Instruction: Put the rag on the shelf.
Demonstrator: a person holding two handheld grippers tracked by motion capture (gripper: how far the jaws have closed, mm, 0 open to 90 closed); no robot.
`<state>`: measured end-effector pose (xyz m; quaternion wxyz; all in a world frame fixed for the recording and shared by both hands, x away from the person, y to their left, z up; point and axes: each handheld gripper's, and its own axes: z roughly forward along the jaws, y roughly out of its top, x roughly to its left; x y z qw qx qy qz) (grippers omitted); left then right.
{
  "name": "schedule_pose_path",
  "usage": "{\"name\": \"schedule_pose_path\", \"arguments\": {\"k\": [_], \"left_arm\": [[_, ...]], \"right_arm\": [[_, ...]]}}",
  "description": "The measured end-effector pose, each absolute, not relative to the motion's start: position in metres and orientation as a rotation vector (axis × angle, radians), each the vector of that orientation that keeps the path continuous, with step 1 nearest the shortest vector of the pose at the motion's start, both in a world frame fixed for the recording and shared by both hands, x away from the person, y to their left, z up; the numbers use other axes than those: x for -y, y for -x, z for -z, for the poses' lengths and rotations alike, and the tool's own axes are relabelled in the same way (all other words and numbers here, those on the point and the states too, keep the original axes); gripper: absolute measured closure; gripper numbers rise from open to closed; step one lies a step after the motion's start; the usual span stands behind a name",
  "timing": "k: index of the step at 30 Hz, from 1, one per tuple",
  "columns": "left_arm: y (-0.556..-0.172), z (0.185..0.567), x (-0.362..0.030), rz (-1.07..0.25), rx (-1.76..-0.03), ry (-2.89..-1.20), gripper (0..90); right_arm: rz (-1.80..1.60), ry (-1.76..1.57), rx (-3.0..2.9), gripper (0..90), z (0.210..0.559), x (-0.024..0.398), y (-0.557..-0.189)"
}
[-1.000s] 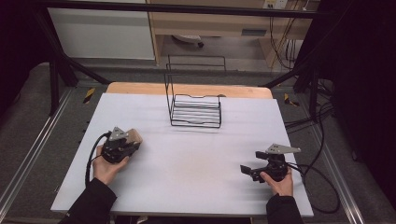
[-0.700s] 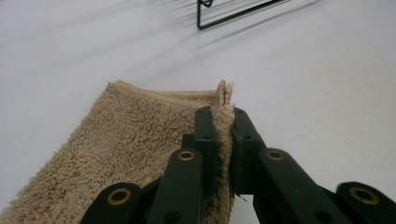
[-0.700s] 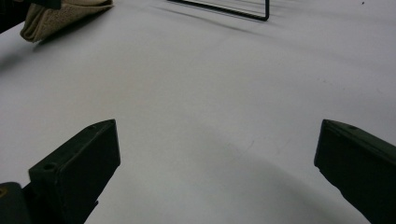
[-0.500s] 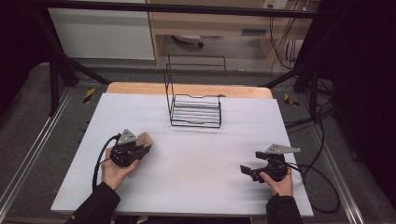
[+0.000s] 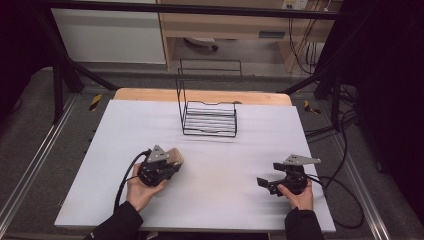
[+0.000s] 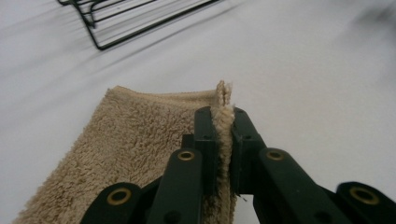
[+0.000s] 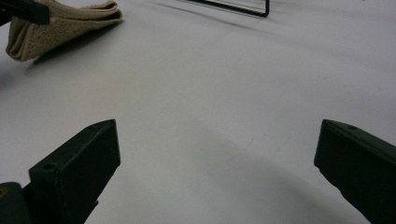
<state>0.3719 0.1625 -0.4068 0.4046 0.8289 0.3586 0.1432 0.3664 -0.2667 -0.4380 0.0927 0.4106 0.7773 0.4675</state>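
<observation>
White table [image 5: 215, 200], person's forearms entering from the near edge, one gripper in each hand. Left gripper [image 5: 170, 167] sits left of the table's middle; in the left gripper view [image 6: 223, 140] its two black jaws are pinched tight on a raised fold of a tan terry cloth [image 6: 140, 154], the pile squeezed into a thin ridge that pokes out just past the jaw tips. The rest of the cloth spreads flat on the table to the left of the jaws in that view. From the high view the cloth [image 5: 175, 154] shows as a small tan patch just beyond the gripper's grey plate, on the side toward the rack. From the right gripper view the cloth [image 7: 60, 23] appears at upper left as a folded, slightly lifted bundle casting a shadow on the table, a dark bit of the other gripper at its corner. Right gripper [image 5: 265, 184] is near the table's right front, well apart from the cloth; its jaws stand wide apart with bare white table [image 7: 210, 116] between them, nothing held [image 7: 217, 158]. A black wire rack [image 5: 209, 117] stands upright toward the far middle of the table, tall back frame behind, low barred tray in front; its near corner shows at the top of the left gripper view [image 6: 140, 23]. Black cable [image 5: 345, 200] loops off the table edge to the right of the right hand.
</observation>
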Motion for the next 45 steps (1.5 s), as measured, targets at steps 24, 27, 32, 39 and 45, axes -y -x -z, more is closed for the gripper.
{"name": "schedule_pose_path", "arguments": {"k": [24, 27, 32, 39, 45], "left_arm": [[-0.359, 0.425, -0.073, -0.239, -0.754, -2.187, 82.1], [-0.360, 0.429, -0.071, -0.219, -0.765, -2.196, 81.0], [-0.362, 0.430, -0.072, -0.185, -0.772, -2.196, 68.4], [-0.364, 0.417, -0.096, -0.206, -0.796, -2.154, 40.9], [-0.372, 0.408, -0.132, -0.258, -0.842, -2.128, 27.5]], "right_arm": [[-1.383, -1.215, -2.306, 0.7, 0.438, 0.267, -0.366], [-1.377, -1.217, -2.309, 0.7, 0.439, 0.267, -0.366], [-1.384, -1.216, -2.308, 0.7, 0.439, 0.267, -0.367], [-1.380, -1.223, -2.313, 0.8, 0.439, 0.265, -0.367], [-1.367, -1.229, -2.315, 0.9, 0.439, 0.263, -0.369]]}}
